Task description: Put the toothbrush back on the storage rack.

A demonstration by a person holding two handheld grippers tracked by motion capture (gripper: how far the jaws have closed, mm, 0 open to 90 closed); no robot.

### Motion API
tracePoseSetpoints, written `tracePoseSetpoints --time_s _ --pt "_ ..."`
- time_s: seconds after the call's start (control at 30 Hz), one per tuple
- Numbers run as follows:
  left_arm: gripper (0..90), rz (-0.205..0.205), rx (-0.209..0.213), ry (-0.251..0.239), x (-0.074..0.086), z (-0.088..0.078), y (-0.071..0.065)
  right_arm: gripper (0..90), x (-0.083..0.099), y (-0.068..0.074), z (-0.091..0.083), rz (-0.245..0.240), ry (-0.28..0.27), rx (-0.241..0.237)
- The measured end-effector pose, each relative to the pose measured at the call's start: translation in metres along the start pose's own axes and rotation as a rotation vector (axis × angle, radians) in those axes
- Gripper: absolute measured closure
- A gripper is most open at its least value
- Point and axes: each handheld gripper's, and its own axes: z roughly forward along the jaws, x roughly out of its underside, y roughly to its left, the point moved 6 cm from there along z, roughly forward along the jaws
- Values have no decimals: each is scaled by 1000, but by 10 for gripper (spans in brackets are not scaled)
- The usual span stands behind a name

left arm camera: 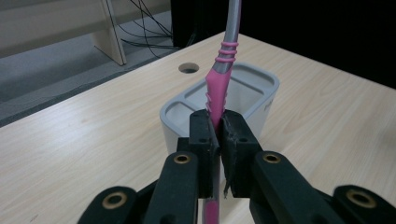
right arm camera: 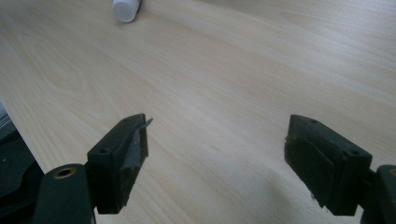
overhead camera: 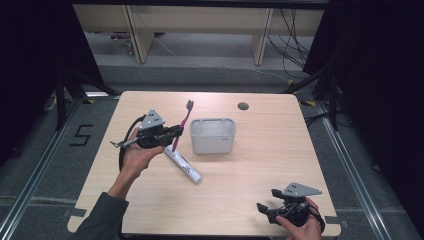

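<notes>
Toothbrush (overhead camera: 183, 126) sits pinched low on its pink handle in the left gripper (overhead camera: 173, 134), raised beside the grey holder (overhead camera: 212, 135) mid-desk. Held so low, it could pivot and miss a compartment. Right gripper (overhead camera: 265, 209) rests open near the desk's near-right corner.

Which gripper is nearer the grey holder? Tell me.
Left. The left gripper, shut on the pink toothbrush, is just beside the grey holder; the right gripper sits open near the table's front edge.
</notes>
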Motion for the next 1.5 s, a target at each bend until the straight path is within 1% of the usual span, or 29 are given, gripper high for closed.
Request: tracePoseSetpoints --time_s 0.03,0.07,0.13,0.17,0.2,0.23,0.33,0.37,0.4,0.43,0.5,0.53,0.57,0.6,0.7,0.83,0.87,0.93,0.97,1.0,1.07,1.1,1.13,1.17,1.27,1.3,1.33,1.37,1.5 --pt "826 -9 -5 -11 -2 0 0 226 1 2 0 27 8 -10" --pt "826 -5 -6 -12 -4 1 0 226 0 0 0 -4 0 3" --pt "827 -11 -14 -22 -7 2 -1 226 0 0 0 0 3 0" --pt "827 -14 -10 -27 -9 2 0 226 0 0 0 1 3 0" --pt "827 -19 -13 -36 -11 3 0 226 1 2 0 26 8 -10" --pt "827 -23 -19 -37 -12 3 1 226 0 0 0 -3 1 2" --pt "827 -27 -27 -47 -16 6 2 226 0 0 0 1 3 0" --pt "827 -35 -26 -52 -20 8 3 225 0 3 0 28 6 -12" --pt "827 -35 -26 -52 -20 8 3 225 1 2 0 26 7 -9" --pt "827 -39 -31 -60 -23 10 4 226 0 0 0 -1 0 1" --pt "827 -45 -37 -68 -27 13 5 226 0 0 0 1 2 0" --pt "827 -46 -38 -67 -28 14 5 226 1 2 0 26 8 -10" --pt "827 -50 -40 -71 -30 16 5 225 1 2 0 26 8 -10" --pt "827 -50 -41 -72 -32 17 5 226 0 0 0 1 2 0" --pt "827 -57 -46 -80 -35 22 5 226 0 0 0 -1 2 0" --pt "827 -65 -55 -84 -39 31 5 226 0 0 0 1 1 -3" --pt "827 -64 -58 -85 -39 33 5 225 1 2 0 23 6 -12" --pt "826 -66 -60 -86 -40 39 4 225 1 3 1 36 7 -16" --pt "827 -67 -61 -87 -40 41 3 226 1 3 1 36 5 -16" --pt "827 -72 -61 -90 -41 44 3 226 0 2 0 22 5 -13" --pt "827 -79 -62 -86 -41 50 3 225 0 2 0 24 2 -14" --pt "826 -79 -66 -86 -42 52 3 225 0 0 0 -1 -4 -5" --pt "826 -79 -66 -86 -42 52 3 225 0 -1 0 -3 -4 -4" --pt "827 -74 -72 -86 -43 56 4 225 0 0 0 -2 -4 -6" --pt "827 -82 -78 -90 -45 61 5 225 0 0 0 -1 -3 -7" --pt "827 -87 -80 -93 -45 62 5 225 0 1 1 8 -1 -19" --pt "826 -87 -80 -93 -45 62 5 225 0 1 1 8 -1 -19" --pt "827 -95 -79 -98 -45 65 6 225 0 2 0 25 3 -17" --pt "826 -96 -87 -98 -43 71 7 225 0 3 0 26 0 -14"
